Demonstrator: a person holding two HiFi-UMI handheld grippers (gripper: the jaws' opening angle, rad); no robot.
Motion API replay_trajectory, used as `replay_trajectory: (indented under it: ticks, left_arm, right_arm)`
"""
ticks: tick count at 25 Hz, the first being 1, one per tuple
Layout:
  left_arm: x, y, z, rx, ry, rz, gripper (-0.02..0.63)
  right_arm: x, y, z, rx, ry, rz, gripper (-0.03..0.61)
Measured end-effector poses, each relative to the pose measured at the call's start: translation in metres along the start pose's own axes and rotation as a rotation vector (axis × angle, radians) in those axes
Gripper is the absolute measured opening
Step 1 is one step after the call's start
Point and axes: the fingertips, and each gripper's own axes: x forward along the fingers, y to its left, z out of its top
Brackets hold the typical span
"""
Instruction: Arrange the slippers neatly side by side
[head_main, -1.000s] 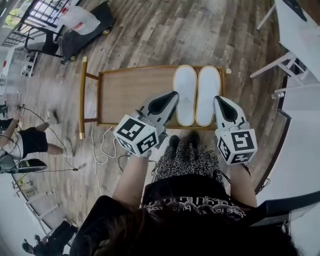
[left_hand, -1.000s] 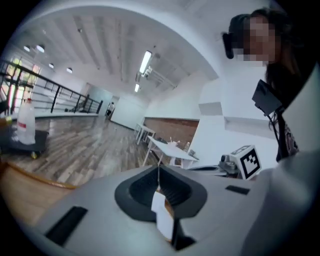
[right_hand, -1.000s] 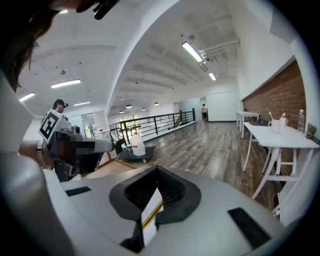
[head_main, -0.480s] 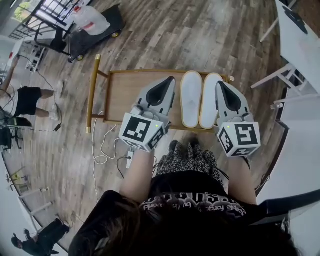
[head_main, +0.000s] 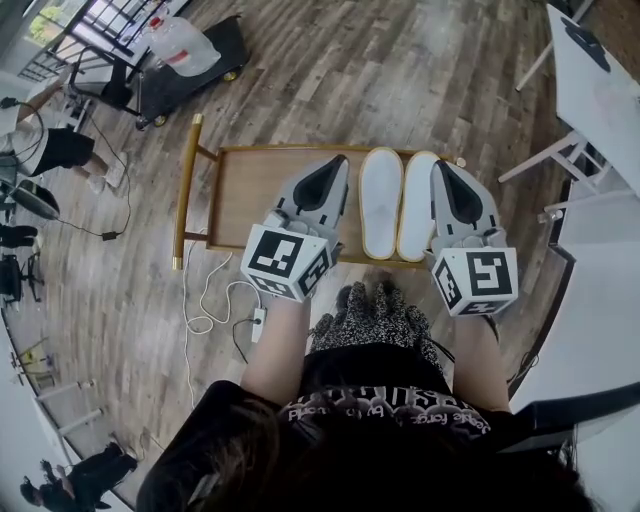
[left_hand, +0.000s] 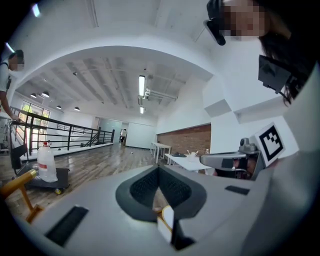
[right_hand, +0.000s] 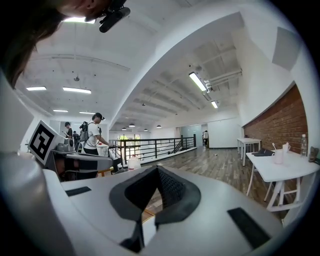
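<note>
Wood-plank flooring runs through an open loft-like room, where a low wooden table with a brass-coloured frame stands in front of me. Two white slippers, the left slipper and the right slipper, lie on the right half of its tabletop. They are parallel and pressed side by side, reaching from the far edge almost to the near edge.

I hold my left gripper above the middle of the tabletop, just beside the left slipper, with its fingers closed tip to tip on nothing. The left gripper view shows the dark pads meeting, with only the room beyond.

My right gripper hangs over the tabletop's right end, just beside the right slipper. Its fingers are likewise closed and empty in the right gripper view. The two grippers flank the pair without touching it.

A water jug sits on a black dolly beyond the table's far left corner. White cables trail on the floor by the near left corner, and a white desk stands at right.
</note>
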Motion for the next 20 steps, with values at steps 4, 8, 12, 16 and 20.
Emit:
replay_trajectory:
  ticks: [4, 8, 12, 16, 20]
  left_arm:
    - [0.0, 0.002, 0.001, -0.004, 0.004, 0.014, 0.002]
    - [0.0, 0.005, 0.002, -0.006, 0.003, 0.017, 0.002]
    - [0.002, 0.002, -0.002, -0.007, 0.008, 0.014, 0.002]
    - [0.002, -0.001, -0.003, -0.007, 0.012, 0.01, 0.003]
    - [0.002, -0.004, -0.005, -0.008, 0.017, 0.006, 0.002]
  right_arm:
    - [-0.001, -0.003, 0.0, -0.007, 0.001, -0.006, 0.003]
    - [0.0, -0.004, -0.001, -0.023, 0.012, -0.019, 0.003]
    - [-0.002, -0.007, -0.005, -0.038, 0.021, -0.024, 0.003]
    - [-0.004, -0.009, -0.006, -0.033, 0.023, -0.025, 0.003]
    - [-0.008, -0.011, -0.007, -0.032, 0.024, -0.029, 0.003]
